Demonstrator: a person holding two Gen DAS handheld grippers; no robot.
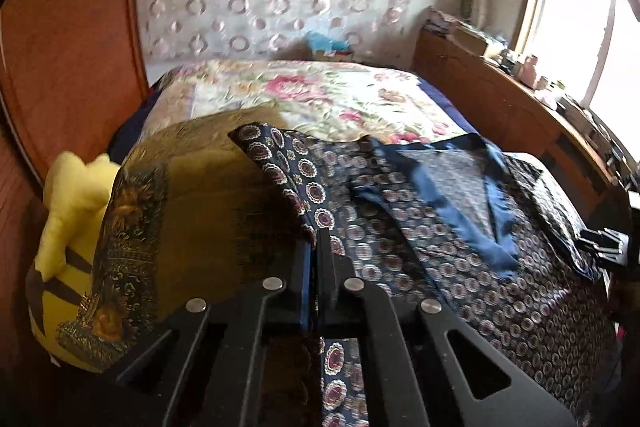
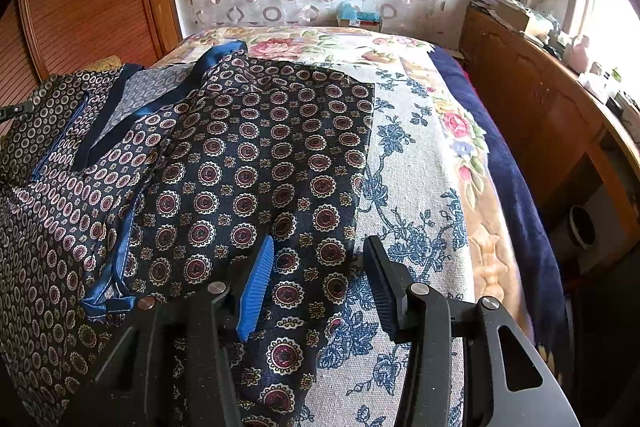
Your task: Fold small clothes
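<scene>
A: Where is the garment?

B: The patterned shirt (image 2: 248, 163) lies spread on the bed (image 2: 420, 163). Your left claw (image 1: 318, 247) is clenched on a raised fold; your right claw (image 2: 316, 275) is spread wide, straddling the sleeve edge.

A: The risk?

B: Slippery cloth may slide free, or one-sided pulling may skew the fold.

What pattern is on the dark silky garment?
Round red-and-cream medallions on navy, on the dark silky garment; clearest in the right wrist view.

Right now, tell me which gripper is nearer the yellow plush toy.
Left. The left gripper, shut on the navy medallion-print shirt, is beside the yellow plush toy; the right gripper is open at the shirt's far edge.
</scene>
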